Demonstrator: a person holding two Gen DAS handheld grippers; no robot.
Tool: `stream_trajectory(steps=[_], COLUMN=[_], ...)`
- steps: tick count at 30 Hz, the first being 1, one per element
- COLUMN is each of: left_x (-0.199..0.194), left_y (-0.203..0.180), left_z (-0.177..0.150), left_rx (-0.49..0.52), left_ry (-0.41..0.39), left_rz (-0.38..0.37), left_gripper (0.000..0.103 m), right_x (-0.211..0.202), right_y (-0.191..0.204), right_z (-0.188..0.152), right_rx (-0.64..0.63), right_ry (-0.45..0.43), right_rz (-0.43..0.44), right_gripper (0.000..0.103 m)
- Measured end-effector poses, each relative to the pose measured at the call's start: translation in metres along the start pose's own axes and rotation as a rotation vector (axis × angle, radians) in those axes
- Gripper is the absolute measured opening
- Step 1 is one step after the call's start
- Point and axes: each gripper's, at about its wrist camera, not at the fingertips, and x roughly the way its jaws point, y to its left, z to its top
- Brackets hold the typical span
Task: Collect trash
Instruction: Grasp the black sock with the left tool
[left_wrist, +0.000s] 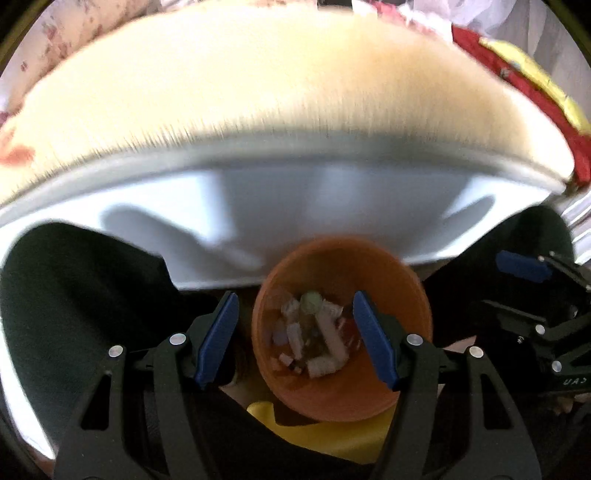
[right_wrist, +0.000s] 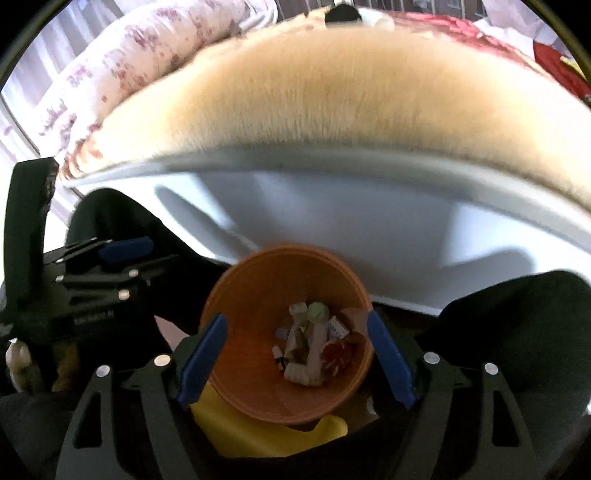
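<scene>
Cream furry blanket (right_wrist: 332, 96) covers a white-framed bed (right_wrist: 332, 177), floral pillow (right_wrist: 122, 55) behind

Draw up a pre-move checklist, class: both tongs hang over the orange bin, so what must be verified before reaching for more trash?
1. Left tongs empty, standing open: ok.
2. Right tongs empty, standing open: ok.
3. Orange bin upright, mouth unobstructed: ok.
4. Trash scraps lying inside the bin, at its bottom: ok.
5. Further trash to collect in view: cannot tell; both pictures are blurred.
6. The two tongs apart from each other: ok.
</scene>
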Motion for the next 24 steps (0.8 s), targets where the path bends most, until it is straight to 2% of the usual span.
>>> stream_trajectory(steps=[2, 4, 7, 10, 11, 14, 18, 24], left_x=[-0.021, -0.046, -0.064, -0.06, -0.051, -0.013, 0.044, 0.094], left_y=[0.002, -0.003, -0.009, -0.028, -0.036, -0.052, -0.064, -0.073], left_z=[0.015, 0.043, 0.093, 0.162, 0.19, 0.255, 0.309, 0.343], left_rx=[-0.001, 0.009, 0.001, 0.019, 0.029, 0.061, 0.118, 0.169], left_ry=[-0.056, -0.132, -0.22, -0.279, -0.298, -0.274, -0.198, -0.163], left_rz=[-0.026, -0.053, -0.115, -0.11, -0.083, -0.033, 0.022, 0.074], left_gripper=[0.064, 0.074, 0.075, 0.079, 0.08, 0.082, 0.082, 0.082], right_x=[-0.023, -0.052, -0.084, -0.103, -0.103, -0.107, -0.107, -0.103], right_y=[-0.004, -0.013, -0.03, -0.057, -0.062, -0.083, -0.108, -0.131], right_z=[0.009, 0.025, 0.054, 0.077, 0.082, 0.087, 0.075, 0.067], right_rx=[0.004, 0.004, -0.009, 0.033, 0.048, 0.111, 0.185, 0.259], right_ry=[-0.029, -0.082, -0.189, -0.276, -0.289, -0.331, -0.357, -0.352], right_rz=[0.044, 0.108, 0.095, 0.064, 0.061, 0.081, 0.103, 0.088], right_gripper=[0.077, 0.077, 0.079, 0.08, 0.08, 0.08, 0.08, 0.08])
